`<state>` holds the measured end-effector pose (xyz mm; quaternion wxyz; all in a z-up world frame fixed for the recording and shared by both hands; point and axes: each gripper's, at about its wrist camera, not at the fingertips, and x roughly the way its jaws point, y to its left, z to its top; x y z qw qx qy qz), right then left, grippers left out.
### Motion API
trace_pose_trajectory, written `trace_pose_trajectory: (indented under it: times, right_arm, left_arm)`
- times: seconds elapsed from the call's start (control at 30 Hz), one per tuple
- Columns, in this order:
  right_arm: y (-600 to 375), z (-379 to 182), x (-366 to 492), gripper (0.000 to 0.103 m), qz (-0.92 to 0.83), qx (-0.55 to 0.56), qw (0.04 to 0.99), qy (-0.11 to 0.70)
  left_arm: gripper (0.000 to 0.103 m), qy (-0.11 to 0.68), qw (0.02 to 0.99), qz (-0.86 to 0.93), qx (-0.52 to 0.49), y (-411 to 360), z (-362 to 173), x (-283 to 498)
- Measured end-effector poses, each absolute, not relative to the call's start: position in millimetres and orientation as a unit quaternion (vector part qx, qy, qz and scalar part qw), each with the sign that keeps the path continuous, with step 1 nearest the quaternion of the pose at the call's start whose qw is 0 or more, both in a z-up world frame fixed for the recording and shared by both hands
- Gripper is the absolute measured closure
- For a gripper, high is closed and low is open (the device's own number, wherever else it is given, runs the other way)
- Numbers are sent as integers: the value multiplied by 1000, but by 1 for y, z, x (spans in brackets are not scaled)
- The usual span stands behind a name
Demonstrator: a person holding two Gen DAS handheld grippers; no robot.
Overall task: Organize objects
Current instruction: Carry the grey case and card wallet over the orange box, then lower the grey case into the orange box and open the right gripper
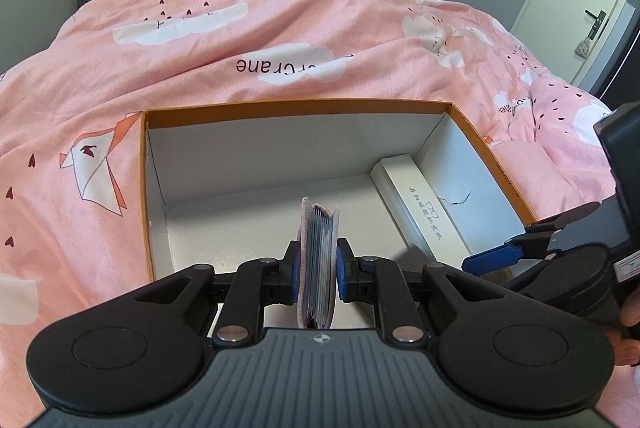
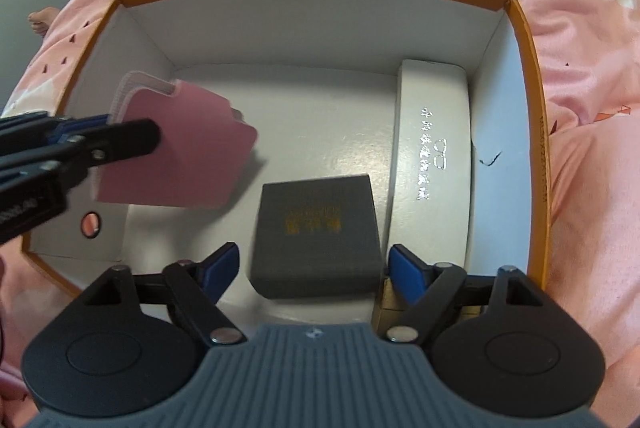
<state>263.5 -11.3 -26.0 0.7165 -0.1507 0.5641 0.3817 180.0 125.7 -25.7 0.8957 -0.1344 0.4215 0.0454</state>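
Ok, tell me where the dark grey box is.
In the right wrist view, the dark grey box lies on the orange box's floor, beside the long white case, between the open right gripper's fingers.

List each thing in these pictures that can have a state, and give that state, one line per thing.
Cardboard box: open, no lid on.
Pink card holder: clamped on edge, held above the box floor.
White glasses case: closed, lying along the right wall.
Dark grey box: closed, on the floor.
Left gripper: shut.
Right gripper: open.
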Motion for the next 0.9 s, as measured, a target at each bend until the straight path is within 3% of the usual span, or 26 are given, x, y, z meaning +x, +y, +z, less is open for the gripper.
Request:
trace_pose_trajectory:
  times: [0.1, 0.23, 0.37, 0.5, 0.6, 0.9]
  right_arm:
    - [-10, -20, 264, 20, 392, -146, 709, 567]
    - [-8, -22, 269, 33, 388, -153, 718, 556]
    - [4, -29, 276, 38, 398, -159, 722, 543]
    - [19, -37, 281, 48, 413, -187, 727, 515]
    - [22, -45, 290, 62, 405, -182, 718, 536]
    - [2, -50, 311, 62, 372, -121, 707, 590]
  left_arm:
    - [84, 425, 894, 42, -137, 125, -27, 180]
    - [84, 427, 893, 40, -140, 127, -28, 181]
    - [84, 429, 890, 38, -150, 132, -28, 182]
    - [84, 431, 890, 40, -145, 134, -27, 186]
    - [84, 431, 889, 38, -150, 134, -28, 189]
    - [84, 432, 884, 37, -175, 134, -33, 203]
